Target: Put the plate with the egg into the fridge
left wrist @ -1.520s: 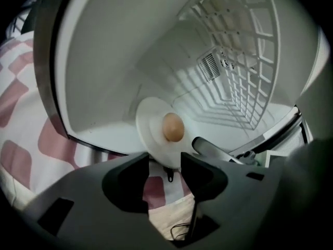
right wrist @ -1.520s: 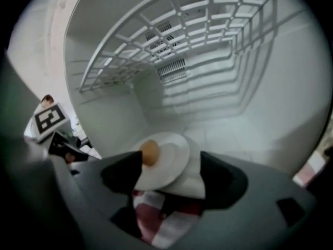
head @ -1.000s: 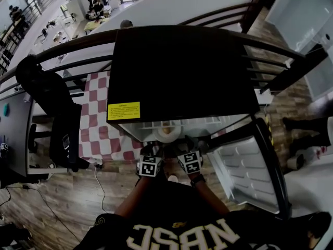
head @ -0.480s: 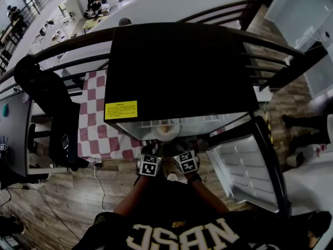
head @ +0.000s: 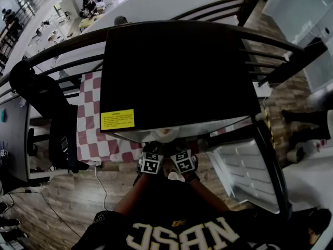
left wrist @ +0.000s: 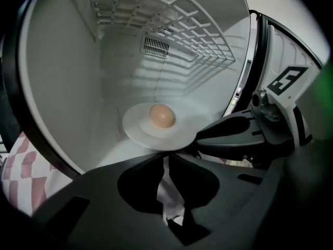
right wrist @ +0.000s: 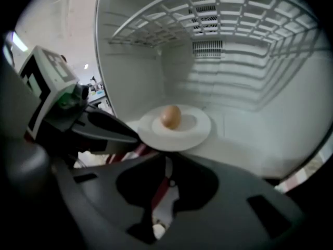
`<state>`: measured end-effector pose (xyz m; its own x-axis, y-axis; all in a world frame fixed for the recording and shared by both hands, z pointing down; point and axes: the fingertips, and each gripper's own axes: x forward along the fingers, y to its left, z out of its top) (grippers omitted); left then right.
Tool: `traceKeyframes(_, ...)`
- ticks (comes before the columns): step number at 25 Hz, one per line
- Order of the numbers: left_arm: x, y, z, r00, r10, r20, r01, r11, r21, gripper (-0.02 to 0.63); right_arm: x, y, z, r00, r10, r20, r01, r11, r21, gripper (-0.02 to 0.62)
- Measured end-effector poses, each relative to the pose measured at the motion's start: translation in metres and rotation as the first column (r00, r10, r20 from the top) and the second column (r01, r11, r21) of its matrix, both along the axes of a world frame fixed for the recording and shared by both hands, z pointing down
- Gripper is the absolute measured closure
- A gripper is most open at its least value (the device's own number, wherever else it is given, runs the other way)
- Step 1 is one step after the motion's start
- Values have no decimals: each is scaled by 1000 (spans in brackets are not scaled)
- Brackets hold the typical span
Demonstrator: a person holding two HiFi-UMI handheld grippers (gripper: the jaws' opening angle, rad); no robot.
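A yellow label (head: 117, 119) sits near the front left corner of the fridge (head: 177, 72)'s black top, and its dark print is too small to read. Pale block letters cross the person's dark shirt (head: 182, 236), cut by the picture's lower edge and not safely legible. Black-and-white square markers (head: 151, 165) face up on both grippers. The plate (left wrist: 136, 129) rests on the fridge's white floor close to the front lip, below the wire shelf (right wrist: 208, 14), with the egg (left wrist: 162, 116) at its middle. The left gripper (left wrist: 165, 155) and right gripper (right wrist: 166, 159) have just been closing. Each has its jaws drawn nearly together, clenched on nothing, with the tips just beside the plate's near rim; whether they touch it I cannot tell. Behind the plate, bare floor runs to the back wall (right wrist: 218, 82), and the side walls (left wrist: 67, 87) stand well apart from the rim. The door (head: 250, 171) hangs open to the right, and a red-and-white checked cloth (head: 93, 124) lies left of the fridge.
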<state>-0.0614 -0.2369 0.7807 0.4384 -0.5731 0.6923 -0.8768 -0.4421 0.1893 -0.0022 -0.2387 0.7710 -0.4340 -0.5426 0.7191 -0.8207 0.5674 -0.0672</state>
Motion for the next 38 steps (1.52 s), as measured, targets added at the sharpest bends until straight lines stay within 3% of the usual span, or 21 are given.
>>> traceKeyframes(7,3,-12,-3,999,-27,-35,27,1000,-12,558,-1,-11,0,1000,11,5,-11,1000,-1,545)
traceKeyframes(11,-5,-14,3,1000,-24,14,24,999,-27,574,-2,-20,-1,1000,13,6,-13,1000,-1,546)
traceKeyframes(22,0,-25,-12,1000,9,29,-8,999,-42,575,-1,-32,-6,999,20,32,-19,1000,-21,560)
traceKeyframes(38,-13,-61,-15,998,-68,16,69,996,-51,575,-12,-69,-14,999,-8,37,8,1000,6,560)
